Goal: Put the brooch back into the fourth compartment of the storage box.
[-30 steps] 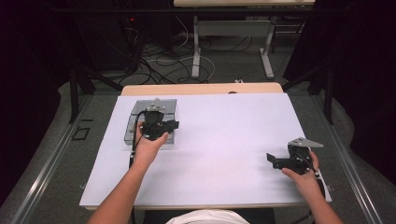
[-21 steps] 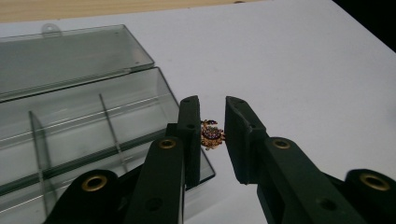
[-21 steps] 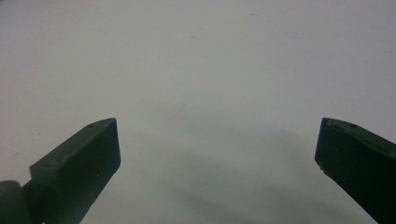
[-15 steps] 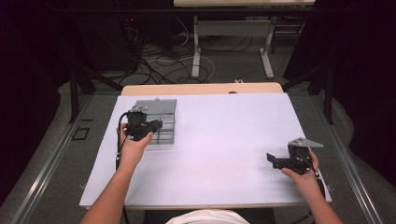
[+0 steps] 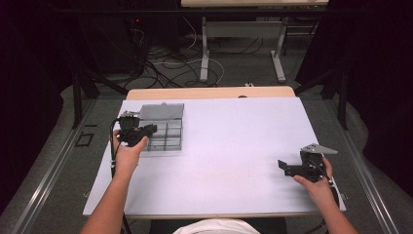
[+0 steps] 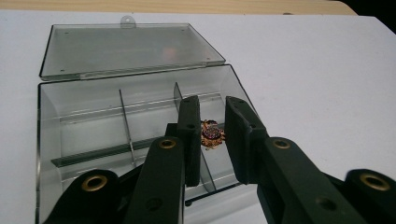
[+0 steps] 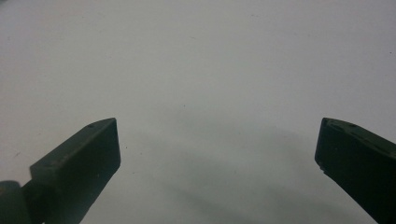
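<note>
A clear plastic compartment box (image 5: pixel 168 141) lies open at the table's far left, its lid (image 5: pixel 161 111) folded back flat. In the left gripper view a small gold and purple ornament (image 6: pixel 212 134) lies in a front compartment of the box (image 6: pixel 84 121), seen through the narrow gap between my jaws. My left gripper (image 6: pixel 212 105) hovers at the box's left side (image 5: pixel 151 129), jaws slightly apart with nothing clamped. My right gripper (image 5: pixel 282 166) rests low at the table's right front, jaws wide open (image 7: pixel 217 140) over bare white surface.
The white table top (image 5: pixel 229 146) spreads between the two hands. A wooden strip (image 5: pixel 209 92) runs along its far edge. Beyond it stand table legs and loose cables on the floor (image 5: pixel 165 68).
My left gripper has drawn back to the left, from above the box to its left side. The right gripper has stayed put.
</note>
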Motion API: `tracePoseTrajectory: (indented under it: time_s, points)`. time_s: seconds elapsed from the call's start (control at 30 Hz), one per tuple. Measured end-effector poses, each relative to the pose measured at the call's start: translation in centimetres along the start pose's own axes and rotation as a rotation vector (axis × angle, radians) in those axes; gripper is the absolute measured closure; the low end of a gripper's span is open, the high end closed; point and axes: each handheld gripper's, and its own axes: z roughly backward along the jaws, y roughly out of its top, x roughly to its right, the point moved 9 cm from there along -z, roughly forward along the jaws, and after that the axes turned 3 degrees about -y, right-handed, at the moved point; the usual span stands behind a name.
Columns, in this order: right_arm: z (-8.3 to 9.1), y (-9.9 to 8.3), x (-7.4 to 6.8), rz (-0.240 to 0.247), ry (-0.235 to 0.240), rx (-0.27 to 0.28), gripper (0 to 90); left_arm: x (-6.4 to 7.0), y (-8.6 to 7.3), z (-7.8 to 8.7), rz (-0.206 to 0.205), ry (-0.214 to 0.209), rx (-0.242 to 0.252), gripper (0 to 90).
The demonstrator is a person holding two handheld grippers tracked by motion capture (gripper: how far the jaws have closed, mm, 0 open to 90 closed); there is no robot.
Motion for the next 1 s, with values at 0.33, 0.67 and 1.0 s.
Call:
tracePoseTrajectory:
  time_s: [0.33,0.67,1.0]
  points:
    - [0.0,0.0,0.0,-0.001,0.003,0.000,0.0,-1.8,-0.4,-0.1,0.025,0.037,-0.004,76.7]
    - [0.0,0.0,0.1,0.005,0.006,0.004,0.0,-3.6,-1.0,0.2,0.065,0.056,-0.030,76.7]
    - [0.0,0.0,0.0,-0.002,0.005,0.000,0.0,-4.9,-1.8,-0.2,0.086,0.094,-0.061,76.7]
